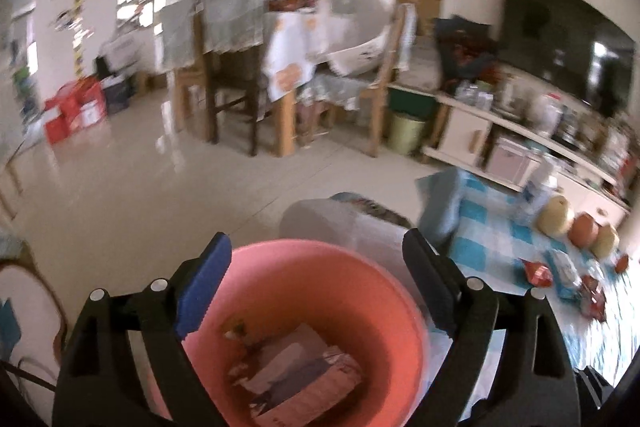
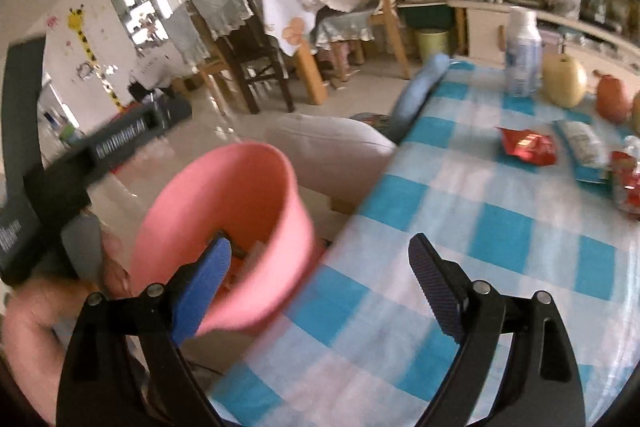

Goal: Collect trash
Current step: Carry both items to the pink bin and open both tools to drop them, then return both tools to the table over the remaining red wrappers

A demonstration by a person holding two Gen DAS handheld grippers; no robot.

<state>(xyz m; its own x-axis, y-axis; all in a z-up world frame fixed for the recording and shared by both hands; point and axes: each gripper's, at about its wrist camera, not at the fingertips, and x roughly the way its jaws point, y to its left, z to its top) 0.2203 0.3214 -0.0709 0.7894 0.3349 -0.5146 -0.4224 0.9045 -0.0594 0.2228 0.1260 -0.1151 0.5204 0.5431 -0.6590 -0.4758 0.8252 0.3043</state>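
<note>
A pink bucket (image 1: 340, 291) sits just below my left gripper (image 1: 316, 239), which is open with nothing between its pads. Crumpled paper and wrappers (image 1: 296, 375) lie in the bucket's bottom. In the right wrist view the same bucket (image 2: 224, 219) stands at the left edge of a blue-checked table (image 2: 460, 267). My right gripper (image 2: 320, 241) is open and empty above that edge, its left finger in front of the bucket's wall. On the table farther right lie a red wrapper (image 2: 528, 145), a blue-white packet (image 2: 582, 147) and another red wrapper (image 2: 626, 183).
A white bottle (image 2: 522, 55), a yellow pear (image 2: 564, 79) and an orange fruit (image 2: 610, 99) stand at the table's far side. A grey cushioned seat (image 2: 332, 143) is behind the bucket. Wooden chairs (image 1: 228, 87) and a cluttered shelf (image 1: 540, 131) lie across the tiled floor.
</note>
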